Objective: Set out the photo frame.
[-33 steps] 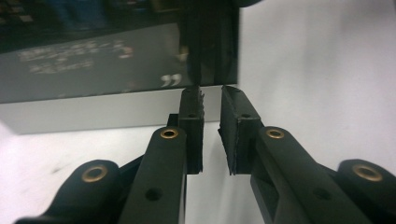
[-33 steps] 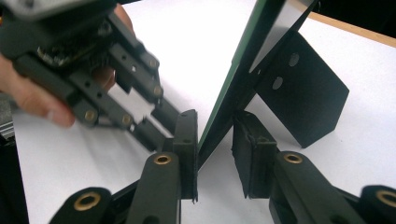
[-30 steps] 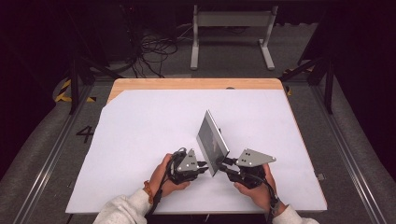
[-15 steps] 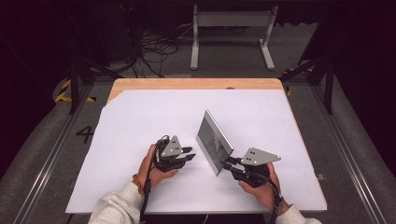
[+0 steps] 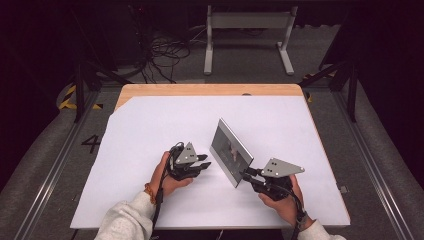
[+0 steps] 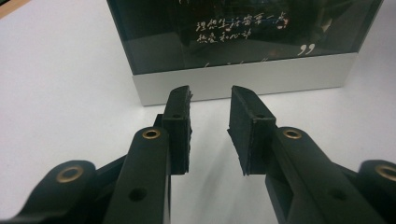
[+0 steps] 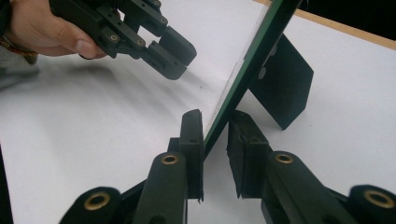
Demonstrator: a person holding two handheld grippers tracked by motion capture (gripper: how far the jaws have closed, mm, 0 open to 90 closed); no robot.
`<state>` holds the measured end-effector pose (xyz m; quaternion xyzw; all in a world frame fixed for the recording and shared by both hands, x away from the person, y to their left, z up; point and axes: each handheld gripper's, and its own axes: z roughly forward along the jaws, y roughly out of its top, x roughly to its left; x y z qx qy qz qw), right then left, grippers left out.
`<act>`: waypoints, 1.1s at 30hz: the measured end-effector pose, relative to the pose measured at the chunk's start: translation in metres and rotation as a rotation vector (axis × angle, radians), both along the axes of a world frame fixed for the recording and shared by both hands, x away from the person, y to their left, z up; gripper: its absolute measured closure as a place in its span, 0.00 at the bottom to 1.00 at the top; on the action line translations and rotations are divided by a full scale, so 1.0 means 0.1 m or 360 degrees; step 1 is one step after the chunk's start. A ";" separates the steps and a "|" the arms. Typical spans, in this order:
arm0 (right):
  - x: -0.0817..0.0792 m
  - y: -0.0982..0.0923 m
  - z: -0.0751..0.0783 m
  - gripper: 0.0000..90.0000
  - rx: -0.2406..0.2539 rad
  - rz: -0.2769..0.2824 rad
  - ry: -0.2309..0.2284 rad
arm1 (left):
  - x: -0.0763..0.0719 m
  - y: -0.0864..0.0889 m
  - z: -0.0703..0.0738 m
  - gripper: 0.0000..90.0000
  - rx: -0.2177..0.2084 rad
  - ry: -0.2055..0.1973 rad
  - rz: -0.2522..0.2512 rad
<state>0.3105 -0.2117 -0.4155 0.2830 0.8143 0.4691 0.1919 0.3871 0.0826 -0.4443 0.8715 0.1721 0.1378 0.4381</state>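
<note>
White counter (image 5: pixel 150 130) under dark surroundings, with a standing picture frame between two hand-held tools.

A silver-edged rectangular glass picture frame (image 5: pixel 231 152) stands upright on its black back prop (image 7: pixel 280 84). The right tool (image 5: pixel 248 174) has the frame's near lower corner between its jaws, which look closed on the frame's edge (image 7: pixel 219 122). A second ago the left tool (image 5: pixel 204 163) was at the frame's other side; it has since backed off and its jaws have just been opening, now apart with nothing between them, the frame just ahead of their tips (image 6: pixel 210 100). Judging by this, the frame has been released on the left and depends on its prop and the right tool's grip.
</note>
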 end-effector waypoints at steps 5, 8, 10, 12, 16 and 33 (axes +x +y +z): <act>0.00 -0.04 0.01 0.85 -0.0017 -0.0011 -0.0008 | 0.02 0.03 0.02 0.74 -0.0010 -0.0001 -0.0002; 0.00 -0.06 0.01 0.86 -0.0023 -0.0019 -0.0010 | 0.02 0.04 0.03 0.72 -0.0013 0.0005 0.0000; 0.01 -0.08 0.01 0.85 -0.0015 -0.0026 -0.0004 | 0.01 0.04 0.03 0.71 -0.0014 0.0005 -0.0005; 0.02 -0.09 0.01 0.83 0.0008 -0.0036 0.0016 | 0.01 0.03 0.03 0.71 -0.0007 0.0003 -0.0008; 0.04 -0.08 -0.01 0.73 0.0044 -0.0055 0.0037 | -0.01 0.02 0.03 0.69 0.0004 0.0005 -0.0019; 0.23 -0.06 -0.06 0.85 0.0173 0.0029 0.0149 | 0.00 0.03 0.02 0.66 0.0032 0.0005 -0.0001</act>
